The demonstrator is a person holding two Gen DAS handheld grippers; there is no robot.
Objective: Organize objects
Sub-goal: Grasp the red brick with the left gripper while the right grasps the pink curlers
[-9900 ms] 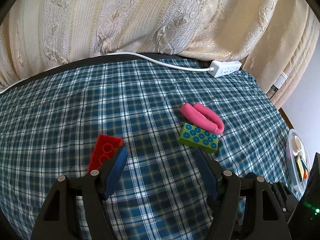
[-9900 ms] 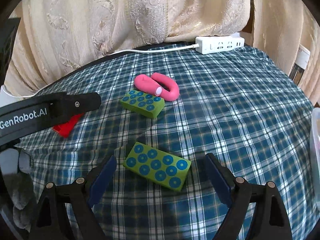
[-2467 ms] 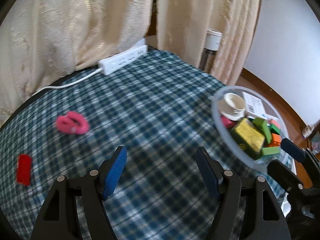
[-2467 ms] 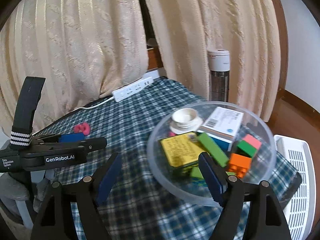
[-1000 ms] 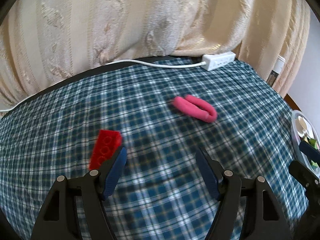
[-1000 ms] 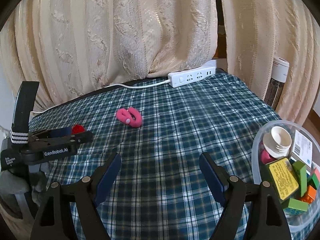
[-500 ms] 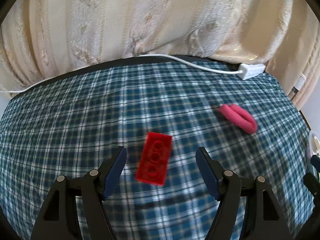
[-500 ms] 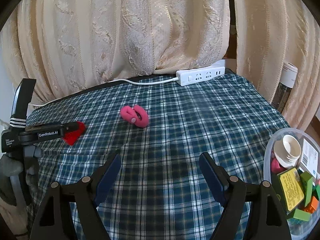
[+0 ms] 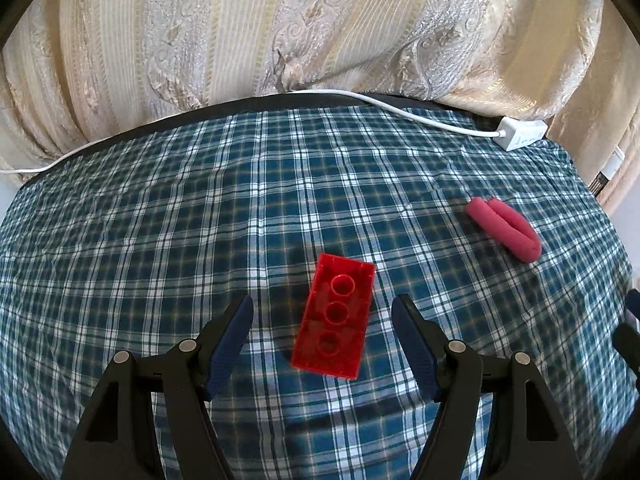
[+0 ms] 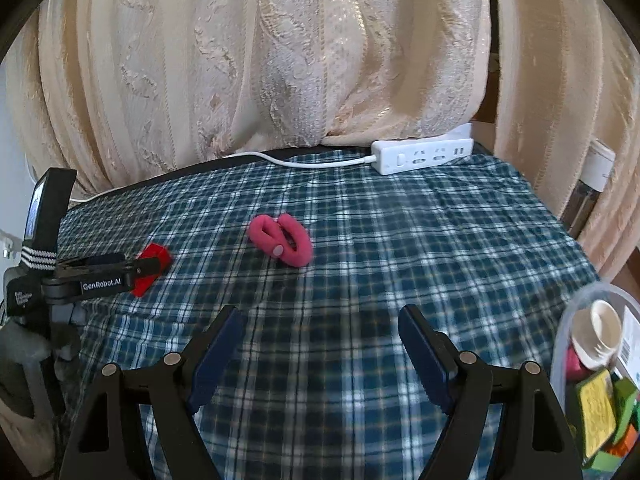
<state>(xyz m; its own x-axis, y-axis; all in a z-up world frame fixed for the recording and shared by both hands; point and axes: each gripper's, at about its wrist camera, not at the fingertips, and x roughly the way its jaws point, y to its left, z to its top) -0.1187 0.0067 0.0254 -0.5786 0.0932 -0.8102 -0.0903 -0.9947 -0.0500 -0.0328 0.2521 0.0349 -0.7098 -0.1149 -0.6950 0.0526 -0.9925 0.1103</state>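
Note:
A red toy brick (image 9: 335,320) lies hollow side up on the plaid tablecloth, between the open fingers of my left gripper (image 9: 322,312); the pads do not touch it. In the right wrist view the same brick (image 10: 150,266) shows at the left, partly behind the left gripper (image 10: 132,268). A pink U-shaped foam piece (image 9: 505,233) lies to the right of the brick; it also shows in the right wrist view (image 10: 282,240). My right gripper (image 10: 320,322) is open and empty, above the cloth, well short of the pink piece.
A clear plastic bowl (image 10: 568,320) with blocks, a cup and a card stands at the table's right edge. A white power strip (image 10: 420,156) and its cable lie along the back edge, before cream curtains (image 10: 280,60).
My left gripper has swung left and closed in until the red brick sits between its fingers. My right gripper has drifted left, so the bowl has slid toward the right edge of its view.

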